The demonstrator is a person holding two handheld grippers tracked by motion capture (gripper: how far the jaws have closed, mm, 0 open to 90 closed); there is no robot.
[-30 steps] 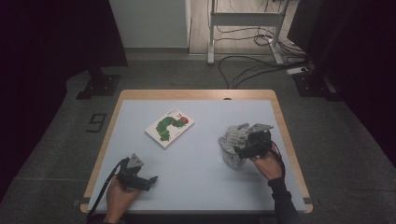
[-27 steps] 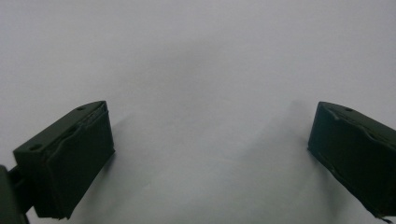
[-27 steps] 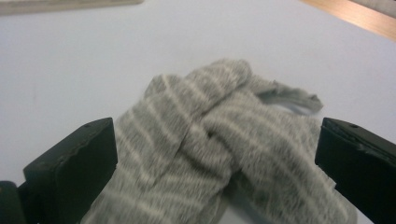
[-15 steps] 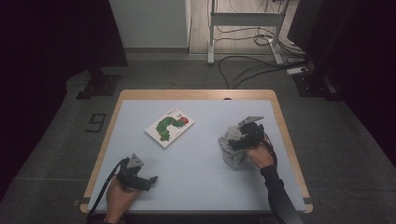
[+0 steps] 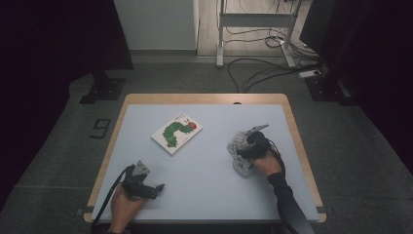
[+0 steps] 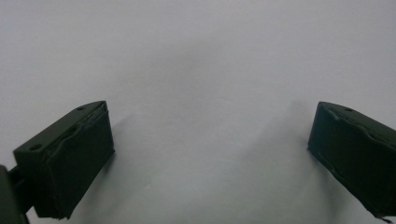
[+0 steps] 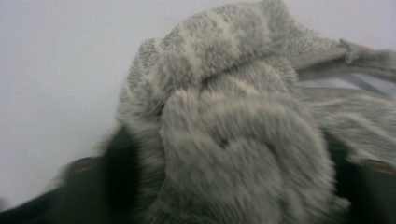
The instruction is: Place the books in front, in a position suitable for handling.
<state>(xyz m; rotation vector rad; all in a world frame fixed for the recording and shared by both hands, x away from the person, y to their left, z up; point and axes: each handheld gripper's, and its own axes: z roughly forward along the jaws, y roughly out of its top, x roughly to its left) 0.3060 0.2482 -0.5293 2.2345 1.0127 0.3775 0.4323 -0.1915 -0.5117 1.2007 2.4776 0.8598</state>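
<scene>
Cloth: grey fuzzy cloth [image 5: 239, 146], bunched at the table's right side, a thick fold gathered for lifting.
Right gripper [image 5: 249, 146]: jaws have just been closing; the fold [image 7: 233, 154] sits pinched between them.
Left gripper [image 5: 157, 188]: parked low on the table's [image 5: 209, 185] near-left part, jaws wide, nothing between, apparently waiting.
Book: caterpillar picture book [image 5: 177, 132], flat, well apart, untouched.

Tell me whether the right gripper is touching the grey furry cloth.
Touching: in the right gripper view, the grey furry cloth bulges between the right gripper jaws, fur pressed against both.
</scene>
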